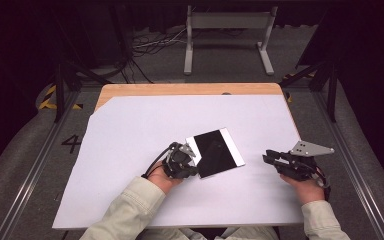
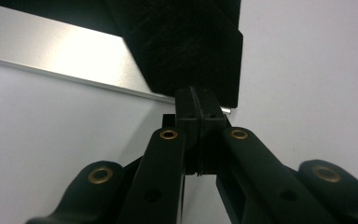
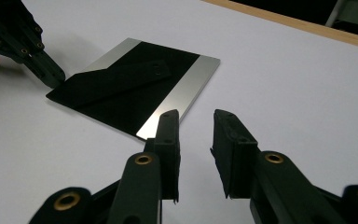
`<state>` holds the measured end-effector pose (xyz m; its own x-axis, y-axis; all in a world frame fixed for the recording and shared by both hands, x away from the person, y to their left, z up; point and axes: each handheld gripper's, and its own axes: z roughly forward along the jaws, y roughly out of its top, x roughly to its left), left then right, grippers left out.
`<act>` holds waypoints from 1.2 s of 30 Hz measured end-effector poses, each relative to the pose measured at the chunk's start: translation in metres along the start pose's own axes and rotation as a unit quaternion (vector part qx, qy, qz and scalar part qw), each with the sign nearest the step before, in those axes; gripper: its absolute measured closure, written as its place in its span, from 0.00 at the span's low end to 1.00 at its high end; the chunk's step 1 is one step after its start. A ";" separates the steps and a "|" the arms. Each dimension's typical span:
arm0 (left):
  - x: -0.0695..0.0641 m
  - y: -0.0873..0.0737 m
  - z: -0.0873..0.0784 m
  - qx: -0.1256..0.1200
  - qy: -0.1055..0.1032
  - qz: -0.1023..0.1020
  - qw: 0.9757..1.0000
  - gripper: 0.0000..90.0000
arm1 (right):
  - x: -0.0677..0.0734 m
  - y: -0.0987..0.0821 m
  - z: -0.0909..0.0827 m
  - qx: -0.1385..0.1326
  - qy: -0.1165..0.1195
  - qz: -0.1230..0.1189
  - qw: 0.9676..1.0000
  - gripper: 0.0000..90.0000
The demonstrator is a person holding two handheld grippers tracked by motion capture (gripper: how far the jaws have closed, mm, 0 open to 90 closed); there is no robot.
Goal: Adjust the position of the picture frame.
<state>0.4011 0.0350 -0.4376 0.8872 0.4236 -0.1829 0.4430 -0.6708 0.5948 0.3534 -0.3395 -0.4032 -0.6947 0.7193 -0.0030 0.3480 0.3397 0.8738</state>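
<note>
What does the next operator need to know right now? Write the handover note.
Left gripper: jaws shut, tips at the near-left corner of the plate; whether they pinch its edge cannot be told.
Right gripper: jaws apart, empty, lying on the sheet to the right of the plate, pointing at it, not touching.
Plate: black with silver strips on two sides, flat on the white sheet near the table's middle.
Done: left gripper has reached the plate.
Left: probably lift or shift the plate; the right gripper may be needed at its right edge.
</note>
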 end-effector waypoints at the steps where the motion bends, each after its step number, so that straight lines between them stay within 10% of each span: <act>1: -0.001 0.001 0.001 -0.002 -0.004 -0.003 1.000 1.00 | 0.000 0.000 0.000 0.000 0.000 0.001 1.000 0.80; 16: 0.020 0.001 -0.021 -0.036 -0.001 -0.015 0.999 1.00 | 0.000 -0.003 -0.005 0.000 -0.004 0.004 1.000 0.80; 36: 0.084 0.042 -0.022 -0.099 0.084 -0.062 0.990 1.00 | -0.001 -0.008 -0.013 0.001 -0.011 0.013 1.000 0.80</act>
<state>0.4915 0.0564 -0.4106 0.7862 0.6014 -0.1423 0.4985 -0.4811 0.7211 0.3432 -0.3513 -0.4040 -0.6711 0.7413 0.0088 0.3666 0.3215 0.8731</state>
